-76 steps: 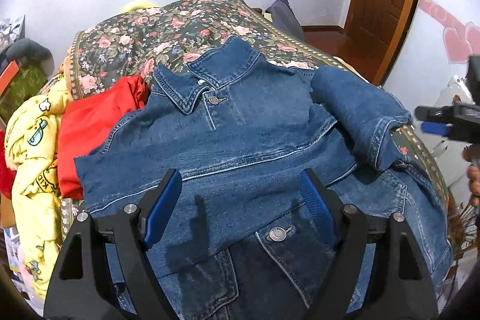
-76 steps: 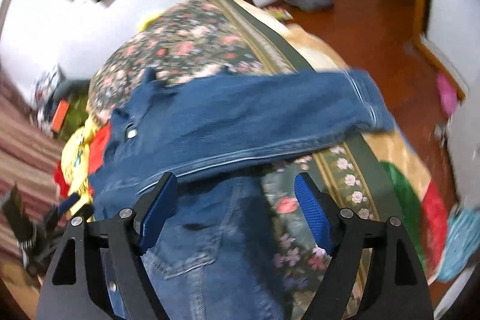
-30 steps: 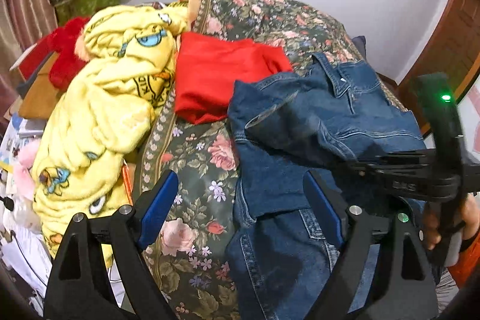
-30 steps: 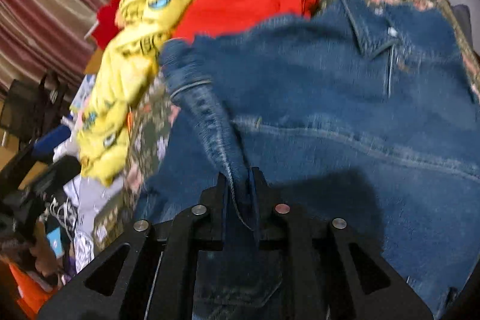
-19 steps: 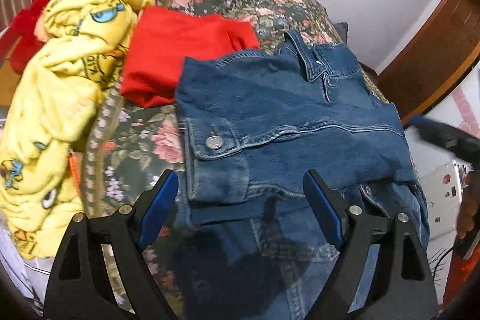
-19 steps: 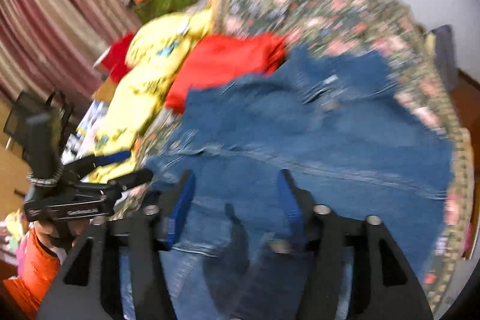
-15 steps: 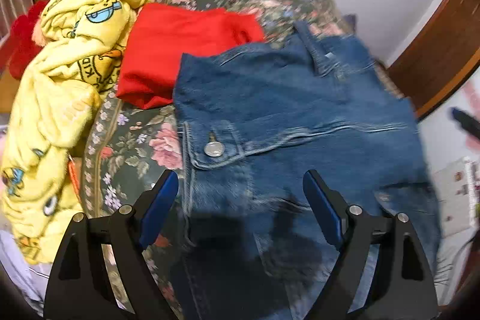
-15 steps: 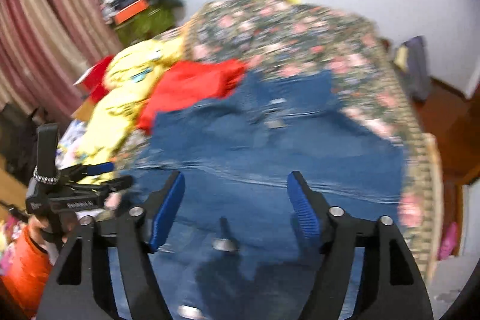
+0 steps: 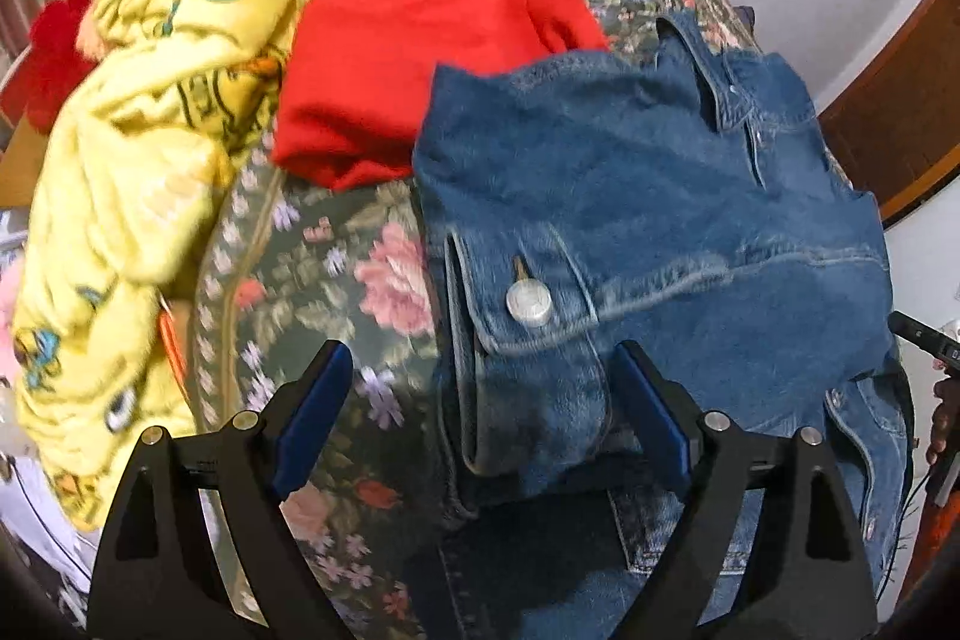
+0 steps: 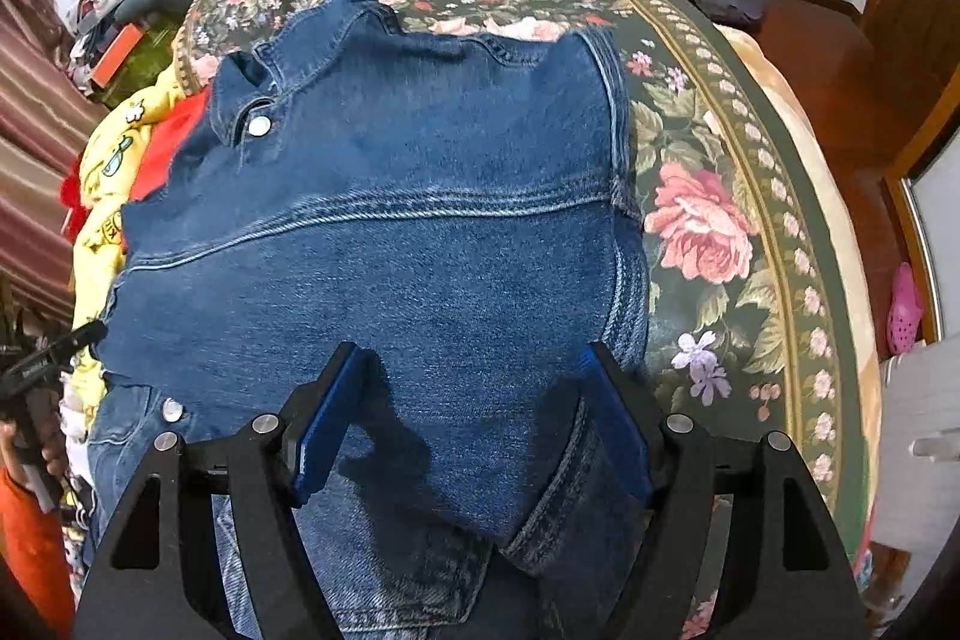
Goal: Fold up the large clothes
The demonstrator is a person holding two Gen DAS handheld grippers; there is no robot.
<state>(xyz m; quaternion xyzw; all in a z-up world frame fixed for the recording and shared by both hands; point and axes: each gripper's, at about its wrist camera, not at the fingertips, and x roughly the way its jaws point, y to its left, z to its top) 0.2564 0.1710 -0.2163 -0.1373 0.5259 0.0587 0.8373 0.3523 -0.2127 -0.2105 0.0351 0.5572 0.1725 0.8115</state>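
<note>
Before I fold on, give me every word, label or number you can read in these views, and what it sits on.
No text can be read for certain.
Yellow cartoon blanket: dark printed lettering, too blurred to read.
Metal cuff button on the denim jacket: any embossing is too blurred to read.
Left hand-held gripper, seen in the right wrist view: pale marking on its body, too small to read.

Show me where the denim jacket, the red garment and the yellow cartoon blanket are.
denim jacket (image 10: 408, 244), right wrist view, on the folded upper panel just above the seam.
red garment (image 9: 408, 70), left wrist view, on the middle of the fabric.
yellow cartoon blanket (image 9: 138, 196), left wrist view, on the middle of the crumpled heap.
</note>
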